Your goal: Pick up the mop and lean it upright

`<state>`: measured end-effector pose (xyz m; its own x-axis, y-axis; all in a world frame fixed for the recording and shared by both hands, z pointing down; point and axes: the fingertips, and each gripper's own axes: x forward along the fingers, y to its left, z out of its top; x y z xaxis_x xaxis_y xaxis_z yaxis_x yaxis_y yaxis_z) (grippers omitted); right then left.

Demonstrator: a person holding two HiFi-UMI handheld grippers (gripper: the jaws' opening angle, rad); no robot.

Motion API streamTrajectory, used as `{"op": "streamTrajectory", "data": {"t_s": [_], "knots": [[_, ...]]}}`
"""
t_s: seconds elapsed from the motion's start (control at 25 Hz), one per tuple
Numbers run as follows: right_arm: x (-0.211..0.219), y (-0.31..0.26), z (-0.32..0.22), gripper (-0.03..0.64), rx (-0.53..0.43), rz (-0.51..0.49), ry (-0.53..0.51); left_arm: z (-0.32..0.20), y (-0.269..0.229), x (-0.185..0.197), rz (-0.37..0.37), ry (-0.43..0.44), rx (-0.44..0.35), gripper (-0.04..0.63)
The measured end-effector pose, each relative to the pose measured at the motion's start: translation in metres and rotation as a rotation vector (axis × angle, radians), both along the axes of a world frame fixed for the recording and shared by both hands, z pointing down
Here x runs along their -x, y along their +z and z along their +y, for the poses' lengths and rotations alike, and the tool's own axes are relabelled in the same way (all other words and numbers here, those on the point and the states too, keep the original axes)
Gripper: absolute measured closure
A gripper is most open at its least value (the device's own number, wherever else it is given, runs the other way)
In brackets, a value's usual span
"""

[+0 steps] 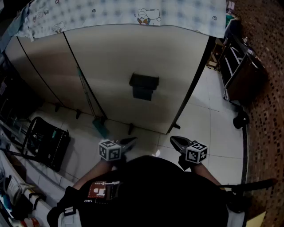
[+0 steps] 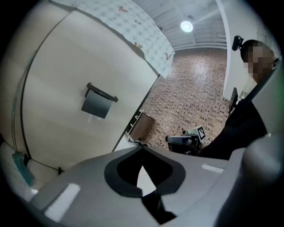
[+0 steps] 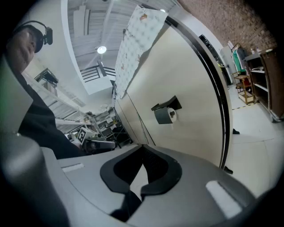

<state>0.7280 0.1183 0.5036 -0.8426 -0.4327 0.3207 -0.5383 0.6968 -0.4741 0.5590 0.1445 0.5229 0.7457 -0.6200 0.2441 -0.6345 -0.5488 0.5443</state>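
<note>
The mop [image 1: 91, 104] stands against the beige partition wall [image 1: 133, 57]. Its thin pole leans upward to the left and its teal head [image 1: 100, 127] rests on the tiled floor. In the left gripper view the teal head [image 2: 23, 168] shows at the far left edge. My left gripper [image 1: 132, 141] is shut and empty, low in front of my body, to the right of the mop head and apart from it. My right gripper [image 1: 174, 140] is likewise shut with nothing in it. Each gripper view shows closed jaws, left gripper [image 2: 142, 150] and right gripper [image 3: 143, 147], pointing at the wall.
A dark paper-roll holder [image 1: 143, 86] is fixed to the partition, and a patterned cloth [image 1: 124, 13] hangs over its top. A black folding cart [image 1: 44, 142] stands at the left. A dark shelf unit [image 1: 242, 75] stands by the brick wall at the right.
</note>
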Motion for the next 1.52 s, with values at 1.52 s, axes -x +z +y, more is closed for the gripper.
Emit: {"op": "streamTrajectory", "data": {"t_s": [1.52], "knots": [[0.423, -0.050, -0.170, 0.603, -0.130, -0.047, -0.455, -0.090, -0.022, 0.408, -0.004, -0.500, -0.061, 0.595]]}}
